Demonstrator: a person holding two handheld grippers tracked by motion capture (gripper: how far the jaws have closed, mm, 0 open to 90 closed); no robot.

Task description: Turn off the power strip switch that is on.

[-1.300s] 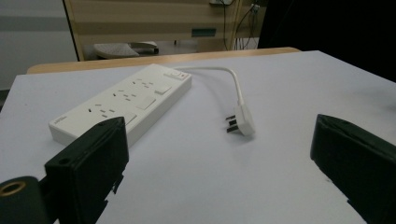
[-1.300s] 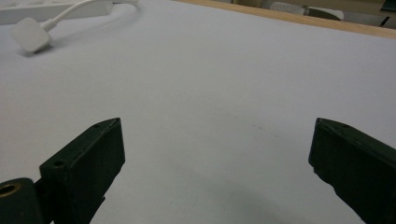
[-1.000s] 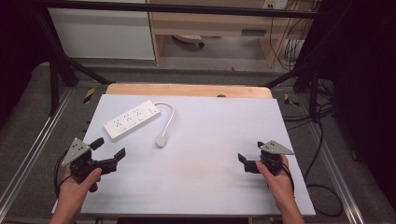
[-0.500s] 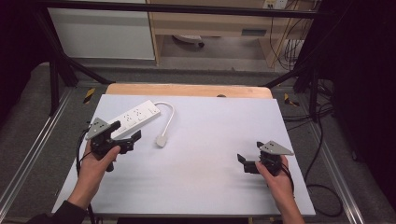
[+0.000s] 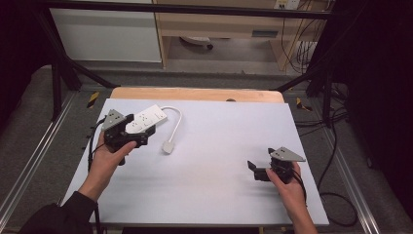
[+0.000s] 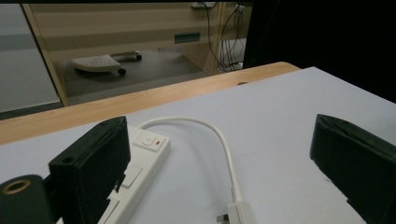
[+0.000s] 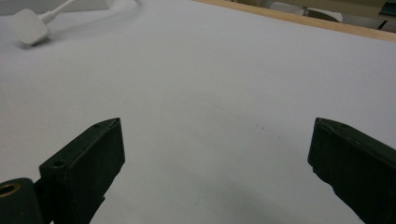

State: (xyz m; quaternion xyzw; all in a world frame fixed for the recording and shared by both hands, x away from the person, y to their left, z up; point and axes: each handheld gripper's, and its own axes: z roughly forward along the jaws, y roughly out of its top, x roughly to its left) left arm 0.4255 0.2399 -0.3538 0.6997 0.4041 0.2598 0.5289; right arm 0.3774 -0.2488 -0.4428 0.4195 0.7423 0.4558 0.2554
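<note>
A white power strip (image 5: 148, 117) lies at the table's far left, and its cord (image 5: 176, 122) curves round to a white plug (image 5: 168, 146). My left gripper (image 5: 140, 135) hovers open over the strip's near end. In the left gripper view the left jaw covers part of the power strip (image 6: 147, 151), while the cord (image 6: 224, 144) and plug (image 6: 239, 213) lie between the jaws of the left gripper (image 6: 219, 154). My right gripper (image 5: 255, 170) stands open near the front right, with bare table between its jaws. The right gripper view has the right gripper (image 7: 215, 140) low and the plug (image 7: 29, 25) far off.
A white sheet (image 5: 219, 146) covers the table, with a wooden strip (image 5: 195, 93) along its far edge. Beyond stand a white cabinet (image 5: 107, 34) and a wooden shelf (image 5: 219, 24). Cables (image 5: 336, 195) lie on the floor at the right.
My left gripper has moved from the front left corner forward and right to the power strip's near end. The right gripper has stayed in place.
</note>
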